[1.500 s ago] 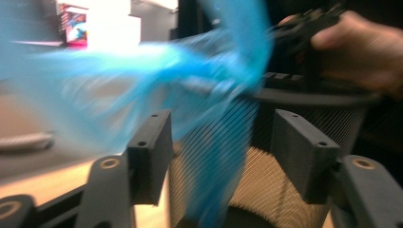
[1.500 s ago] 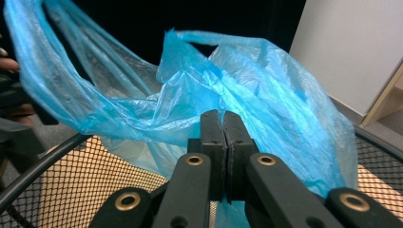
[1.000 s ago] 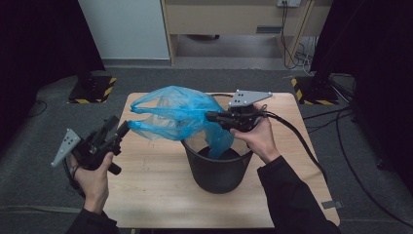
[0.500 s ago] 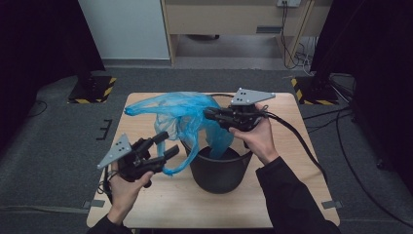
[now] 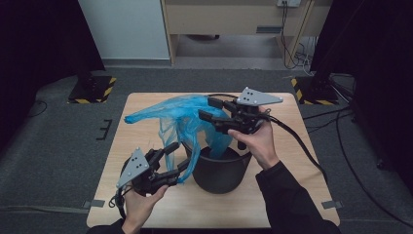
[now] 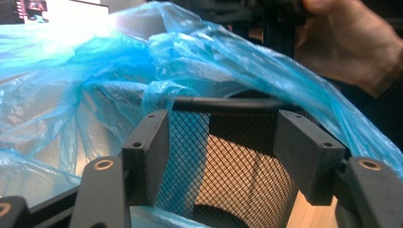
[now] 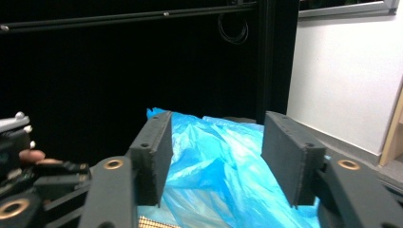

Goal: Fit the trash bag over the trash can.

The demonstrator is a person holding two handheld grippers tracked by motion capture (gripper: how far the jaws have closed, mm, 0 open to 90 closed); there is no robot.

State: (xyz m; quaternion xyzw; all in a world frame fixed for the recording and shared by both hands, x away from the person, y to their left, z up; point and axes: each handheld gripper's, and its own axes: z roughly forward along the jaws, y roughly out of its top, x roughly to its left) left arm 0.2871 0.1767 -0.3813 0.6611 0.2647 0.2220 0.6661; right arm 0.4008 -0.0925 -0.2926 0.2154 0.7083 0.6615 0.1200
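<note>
A black mesh bin [image 5: 219, 170] stands on the wooden table [image 5: 292, 195], and a blue plastic bag [image 5: 180, 114] drapes over its far left rim and spreads across the table behind. My left gripper [image 5: 178, 160] is open at the bin's left side. In the left gripper view the bin [image 6: 237, 156] rim and a fold of the bag [image 6: 95, 71] lie between the left gripper's [image 6: 218, 142] spread jaws, and the pads press on neither. My right gripper [image 5: 207, 109] hovers above the bin; its jaws have just been opening. The bag [image 7: 209, 156] lies loose below and beyond the right gripper [image 7: 214, 156].
A cable [image 5: 297, 141] trails from the right gripper across the table's right side. Beyond the table are a white panel [image 5: 126, 29], a wooden cabinet [image 5: 229, 17] and yellow-black striped stand feet [image 5: 90, 90] on the grey floor.
My left gripper has come in from the table's left edge to the bin's left side. The right gripper has opened and let go of the bag.
</note>
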